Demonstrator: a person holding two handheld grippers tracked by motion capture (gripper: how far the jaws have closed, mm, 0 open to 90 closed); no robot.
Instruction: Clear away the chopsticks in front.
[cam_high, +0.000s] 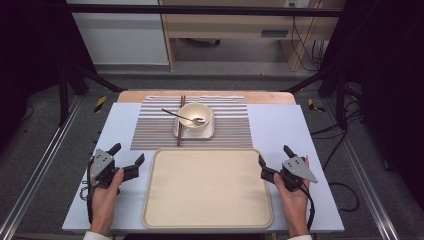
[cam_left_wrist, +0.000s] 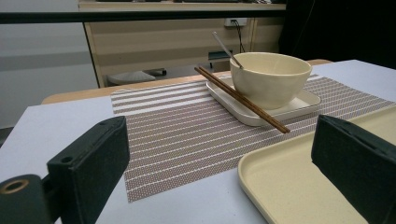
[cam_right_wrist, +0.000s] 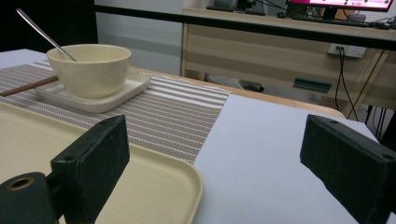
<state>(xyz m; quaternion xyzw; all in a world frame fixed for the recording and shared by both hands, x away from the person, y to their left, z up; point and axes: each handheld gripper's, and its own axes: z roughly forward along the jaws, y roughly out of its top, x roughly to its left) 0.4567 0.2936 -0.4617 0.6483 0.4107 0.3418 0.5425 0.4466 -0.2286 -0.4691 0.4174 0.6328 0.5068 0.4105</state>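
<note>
Flanking the tray (cam_high: 207, 187), the left gripper (cam_high: 129, 161) and right gripper (cam_high: 274, 161) rest with jaws apart, holding nothing. Beyond the tray's far rim, the bowl (cam_high: 195, 116) sits on its plate (cam_high: 194, 132). Judged step: approach; next, advance toward the bowl.

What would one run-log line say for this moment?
left tool: open, empty | right tool: open, empty | tray: bare, between tools | bowl: on square plate, spoon inside
</note>
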